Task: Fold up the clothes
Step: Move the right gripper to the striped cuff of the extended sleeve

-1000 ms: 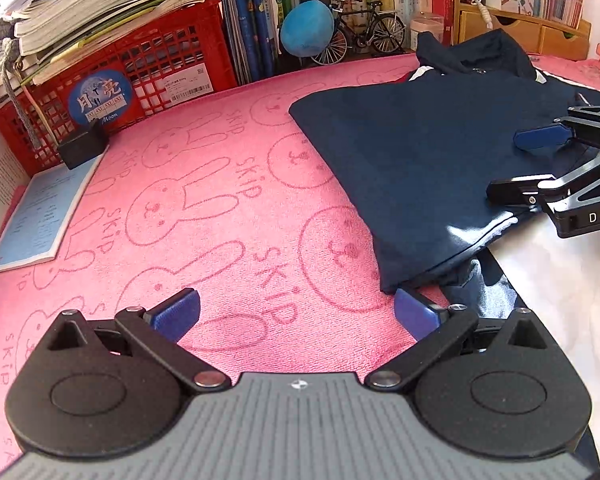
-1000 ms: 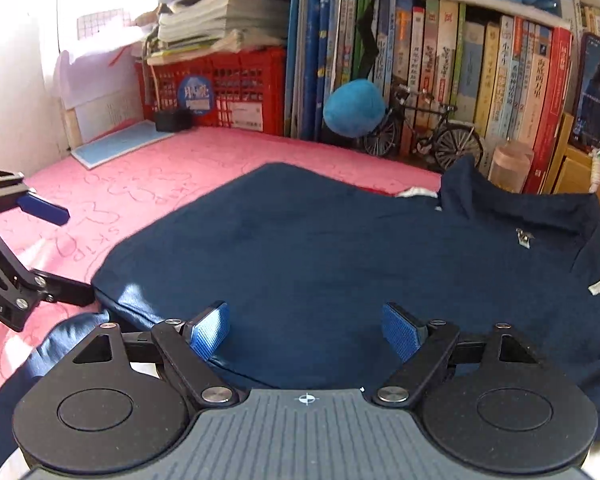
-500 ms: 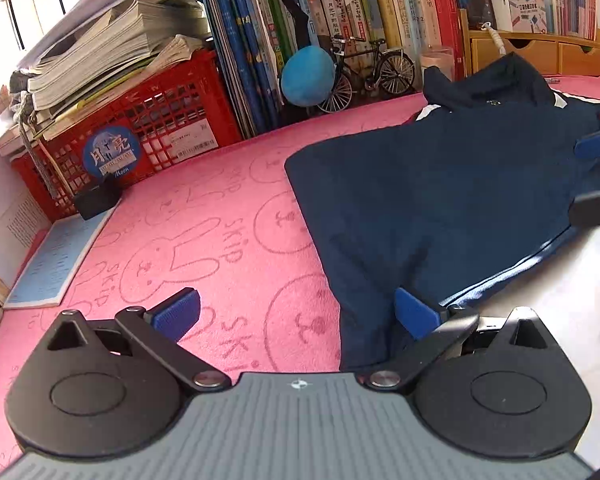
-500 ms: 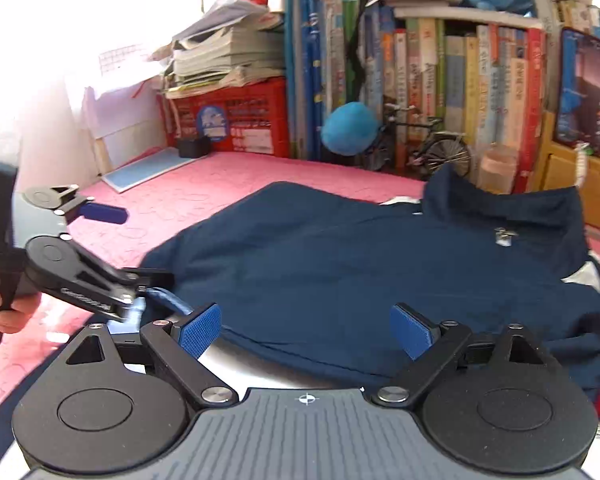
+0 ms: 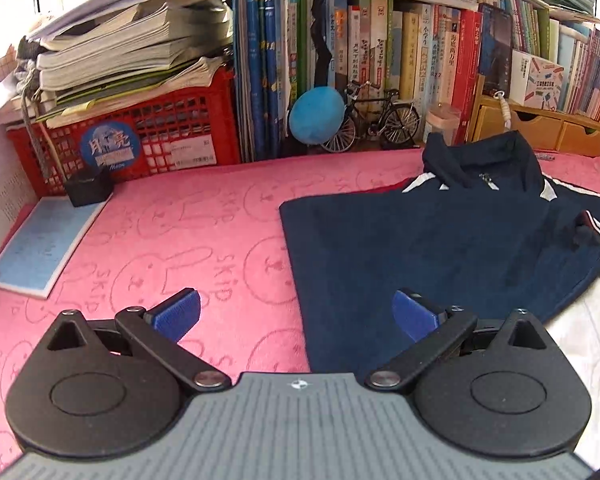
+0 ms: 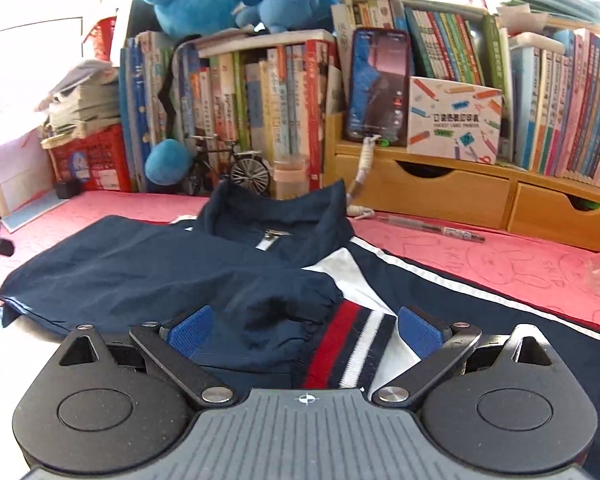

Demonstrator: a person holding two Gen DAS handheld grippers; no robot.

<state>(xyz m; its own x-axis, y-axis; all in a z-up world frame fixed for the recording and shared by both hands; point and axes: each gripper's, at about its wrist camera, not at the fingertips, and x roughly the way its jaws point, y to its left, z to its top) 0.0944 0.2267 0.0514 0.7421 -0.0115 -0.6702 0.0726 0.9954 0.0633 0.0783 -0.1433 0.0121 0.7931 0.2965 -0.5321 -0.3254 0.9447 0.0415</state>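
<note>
Over at the far left a red crate (image 5: 140, 136) sits against the wall, heaped with a slumping stack of papers and workbooks (image 5: 120, 40). In front of it a small black box (image 5: 90, 189) stands on the corner of a pale blue booklet (image 5: 44, 246), which lies flat on the pink bunny towel (image 5: 180, 240) covering the surface.

The left gripper (image 5: 296, 316) hovers low over that towel with its blue-padded fingers (image 5: 178, 314) spread wide and nothing between them; its right finger sits over the near left edge of the garment, its left finger over bare pink cloth.

Further along, at the foot of a row of upright books (image 5: 380, 52), a blue plush ball (image 5: 317, 115) leans beside a little model bicycle (image 5: 374, 122).

The navy jacket (image 5: 440, 240) lies spread on the towel right of centre, its collar standing up toward the books, zip pull showing, and white panels at the shoulders. One sleeve is folded across the body, its red, white and navy striped cuff (image 6: 348, 348) lying near the front edge.

The right gripper (image 6: 304, 330) hangs just over that cuff, fingers parted on either side of it and holding nothing. Whether the pads touch the fabric I cannot tell.

Beyond it, a pen (image 6: 432, 230) lies on the towel before a wooden drawer unit (image 6: 460, 196), with a phone (image 6: 380, 84) propped upright above.
</note>
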